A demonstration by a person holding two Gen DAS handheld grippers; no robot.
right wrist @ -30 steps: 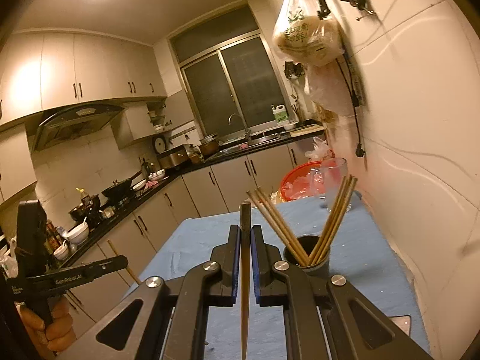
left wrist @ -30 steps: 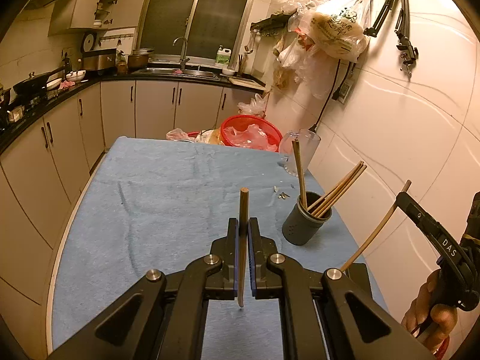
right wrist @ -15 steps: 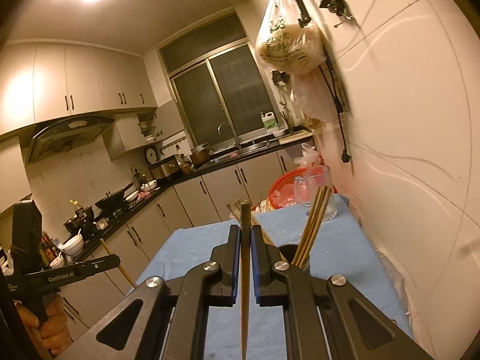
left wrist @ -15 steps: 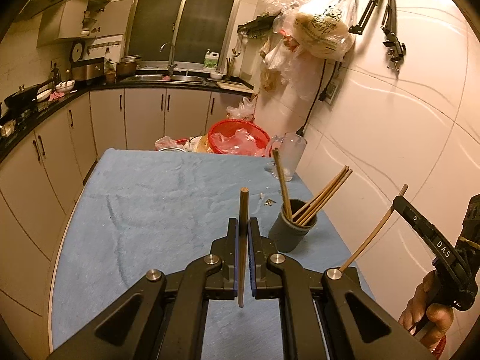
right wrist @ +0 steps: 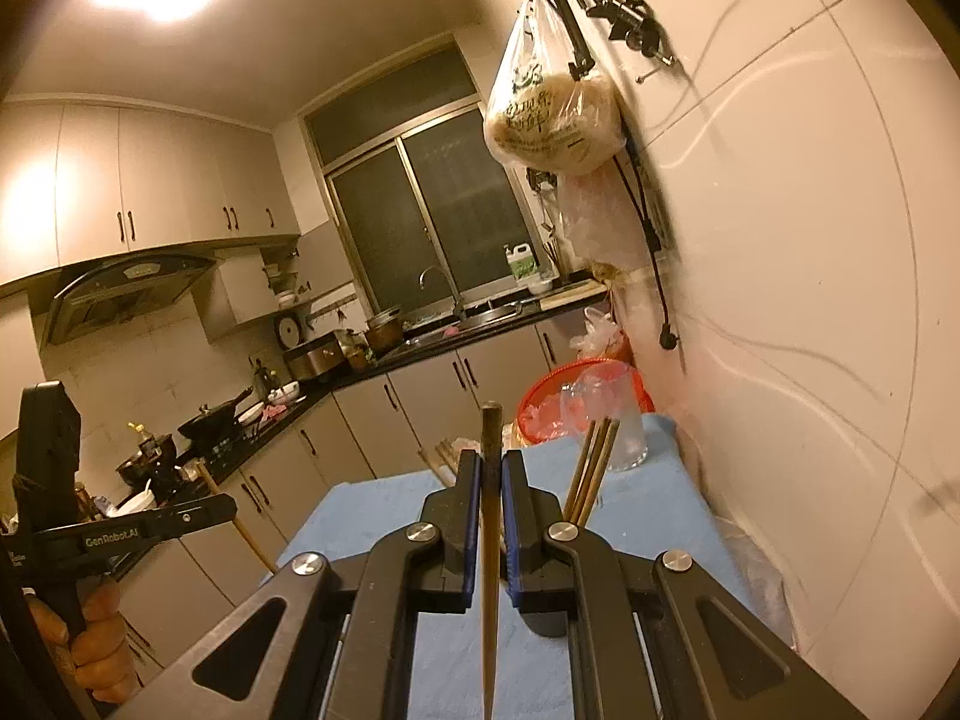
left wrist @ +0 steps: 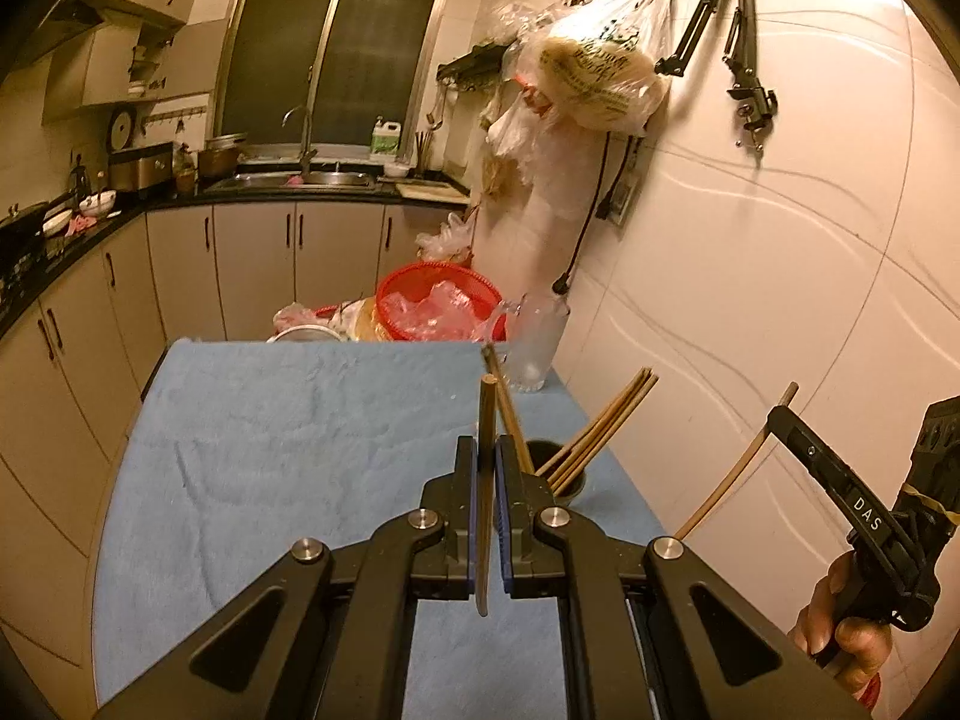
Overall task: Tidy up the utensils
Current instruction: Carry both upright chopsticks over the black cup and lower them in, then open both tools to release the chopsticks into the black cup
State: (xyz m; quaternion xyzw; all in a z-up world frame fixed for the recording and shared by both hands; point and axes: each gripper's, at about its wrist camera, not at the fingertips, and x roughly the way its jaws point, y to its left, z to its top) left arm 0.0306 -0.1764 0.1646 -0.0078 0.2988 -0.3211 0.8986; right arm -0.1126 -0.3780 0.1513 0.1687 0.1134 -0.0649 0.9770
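Left jaws (left wrist: 487, 468) clamped on a chopstick (left wrist: 485, 480), right jaws (right wrist: 491, 483) clamped on another chopstick (right wrist: 489, 540), above blue towel (left wrist: 270, 450)

I am looking into a home kitchen: a sink (left wrist: 312, 179) sitting under a dark window (left wrist: 327, 60), a range hood (right wrist: 129, 294) hanging over pans, cabinets (left wrist: 255, 264) lining the walls.
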